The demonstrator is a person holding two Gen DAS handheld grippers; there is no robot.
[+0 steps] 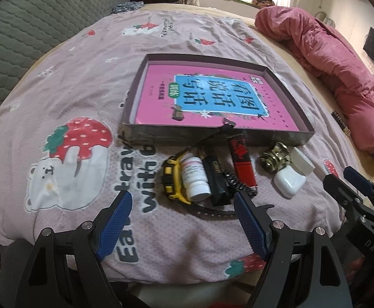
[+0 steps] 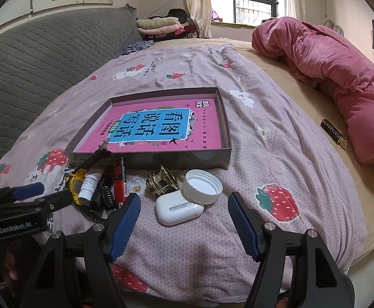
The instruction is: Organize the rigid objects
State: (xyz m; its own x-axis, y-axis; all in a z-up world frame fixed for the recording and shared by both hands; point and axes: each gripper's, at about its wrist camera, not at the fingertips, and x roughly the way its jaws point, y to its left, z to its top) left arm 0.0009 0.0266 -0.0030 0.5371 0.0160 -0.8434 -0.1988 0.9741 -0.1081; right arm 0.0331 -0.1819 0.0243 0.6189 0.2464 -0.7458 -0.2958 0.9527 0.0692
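Right wrist view first: my right tongs [image 2: 184,224] are spread wide with nothing in them, hovering over the bed's strawberry blanket [image 2: 276,154]. Just past them at 12 o'clock sits the white earbud case [image 2: 178,210], smooth and slick, so I'd pinch its long flat sides. Touching it at 1 o'clock is a white plastic lid [image 2: 202,186], featherlight; grab the rim. At 11 o'clock, the brass knob [image 2: 161,182] looks heavier. Over on the left, my left tongs [image 1: 183,220] gape empty too, facing the white bottle [image 1: 195,179], yellow watch [image 1: 172,179] and red stick [image 1: 242,163]. Farthest: the shallow box [image 2: 145,157] with a pink book [image 2: 158,128].
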